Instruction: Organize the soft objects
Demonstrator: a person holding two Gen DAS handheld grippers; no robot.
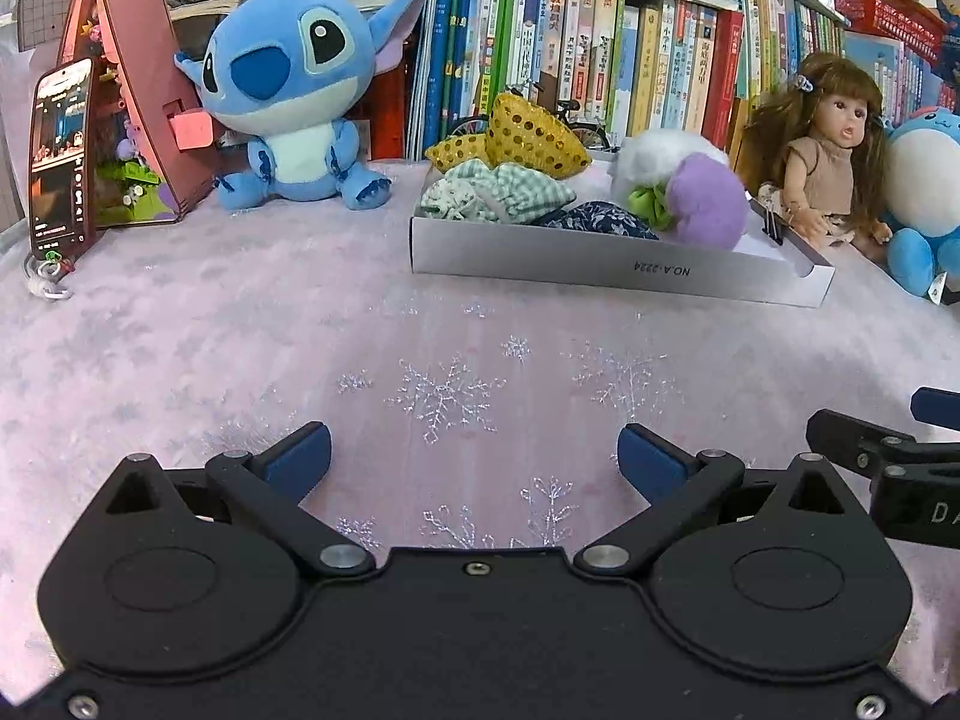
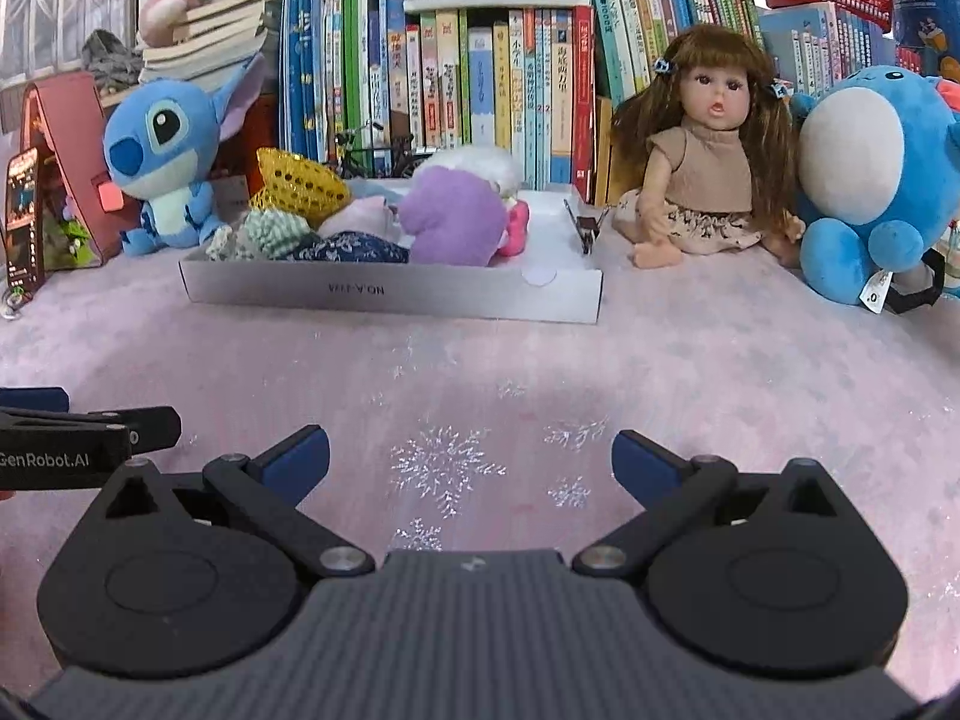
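Observation:
A shallow white box (image 1: 600,267) (image 2: 390,294) sits on the pink cloth ahead of both grippers. It holds a gold sequin piece (image 1: 528,135) (image 2: 300,183), green checked cloth (image 1: 480,195) (image 2: 270,228), dark floral cloth (image 1: 600,222) (image 2: 354,252), and a purple and white plush (image 1: 702,198) (image 2: 456,219). My left gripper (image 1: 474,459) is open and empty, low over the cloth. My right gripper (image 2: 471,459) is open and empty, beside the left one.
A blue Stitch plush (image 1: 288,96) (image 2: 162,168) sits left of the box. A doll (image 1: 828,150) (image 2: 702,162) and a round blue plush (image 2: 870,180) sit to the right. A phone (image 1: 60,162) leans on a pink house model (image 1: 138,96). A bookshelf (image 2: 480,72) stands behind.

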